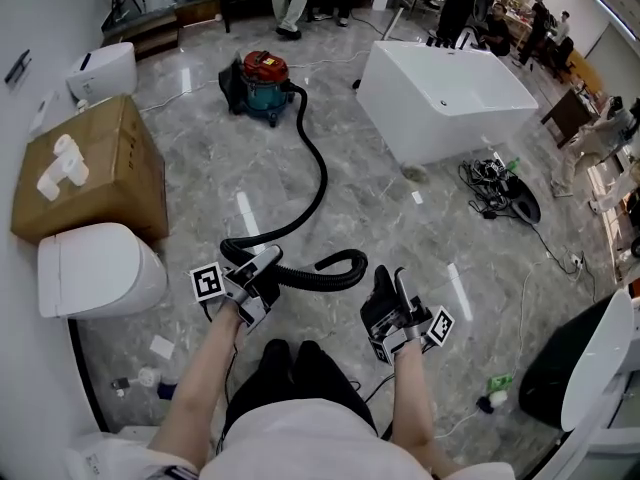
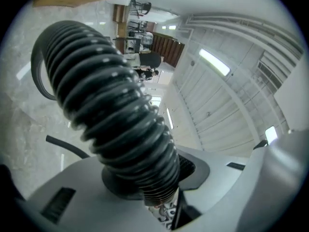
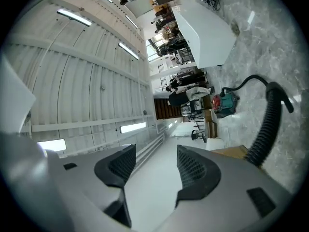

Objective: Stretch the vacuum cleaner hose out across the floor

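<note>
Left tongs (image 1: pixel 268 260) (image 2: pixel 145 187) closed on the black ribbed hose (image 1: pixel 318 183) (image 2: pixel 116 115), which fills the narrow gap between the pads. Right tongs (image 1: pixel 390 276) (image 3: pixel 157 170) stand apart and hold nothing. The hose runs from the red-and-teal vacuum cleaner (image 1: pixel 262 83) in a curve over the marble floor (image 1: pixel 400 218) to the left tongs, then loops so that its free end lies between the two tongs. Each marker cube (image 1: pixel 207 282) bears a black-and-white square pattern; no lettering is legible. A closed cardboard box (image 1: pixel 100 168) carries white rolls (image 1: pixel 60 168) on top; a white bathtub (image 1: pixel 445 98) stands beyond.
</note>
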Tool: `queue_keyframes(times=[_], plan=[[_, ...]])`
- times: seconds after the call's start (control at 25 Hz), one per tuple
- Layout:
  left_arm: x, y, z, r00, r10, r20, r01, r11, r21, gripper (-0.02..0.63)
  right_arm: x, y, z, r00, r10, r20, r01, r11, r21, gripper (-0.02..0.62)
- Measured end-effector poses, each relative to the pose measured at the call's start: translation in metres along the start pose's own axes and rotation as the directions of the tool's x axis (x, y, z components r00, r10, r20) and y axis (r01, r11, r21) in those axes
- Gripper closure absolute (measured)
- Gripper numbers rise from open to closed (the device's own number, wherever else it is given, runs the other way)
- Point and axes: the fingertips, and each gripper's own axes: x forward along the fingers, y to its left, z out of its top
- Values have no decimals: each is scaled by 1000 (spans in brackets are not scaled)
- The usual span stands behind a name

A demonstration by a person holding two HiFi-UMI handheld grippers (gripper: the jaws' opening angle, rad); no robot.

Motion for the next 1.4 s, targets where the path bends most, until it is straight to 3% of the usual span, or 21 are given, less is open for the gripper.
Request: queue_keyframes(times=[0.16,0.2,0.24,0.28,0.32,0.4,0.44,0.48,0.52,0.56,0.6,0.72,0.84,1.04,1.16,1.28,1.4], plan=[[-12,23,-17,983,120,-141,-110,991,79,465,11,-3,-9,999,28,-22,-27,999,17,330],[-19,37,-18,969,192,-158,-179,980,92,462,14,-2,-11,999,37,-29,-37,999,20,330],[-29,57,-19,941,292,-173,-275,954,116,438,17,0,-13,998,47,-36,-46,999,21,330],[-44,80,-20,889,418,-186,-392,906,160,331,20,1,-14,998,54,-41,-53,998,21,330],[-63,103,-21,812,551,-192,-513,831,217,209,22,1,-15,997,57,-44,-57,998,20,330],[-108,136,-19,639,755,-151,-687,647,329,120,24,0,-14,997,58,-44,-58,998,19,330],[-128,142,-14,582,808,-93,-734,572,366,101,23,0,-13,997,58,-42,-57,998,18,330],[-143,141,-4,553,833,-12,-765,513,389,101,23,0,-11,998,57,-39,-56,998,17,330],[-154,136,8,543,837,75,-785,473,400,101,22,0,-9,998,56,-35,-55,998,16,330],[-160,128,20,545,826,145,-795,453,404,103,22,0,-7,998,54,-31,-54,998,15,330],[-163,120,29,556,810,186,-794,452,406,103,22,0,-5,998,52,-28,-51,999,15,330],[-156,101,44,604,768,215,-761,475,441,104,22,-6,-7,999,42,-29,-41,999,22,330],[-140,88,48,639,734,230,-714,453,534,104,28,-9,-13,998,40,-49,-38,999,28,330],[-105,66,34,740,636,219,-608,493,623,115,35,-12,-18,997,37,-72,-35,999,30,330],[-87,53,23,780,592,204,-553,499,667,137,36,-13,-19,996,39,-76,-36,999,31,330],[-73,39,11,798,567,205,-507,447,737,202,34,-14,-18,997,24,-79,-23,1000,8,330],[-66,27,9,802,542,250,-498,375,782,393,36,-15,-18,997,0,-83,-2,1000,-31,330]])
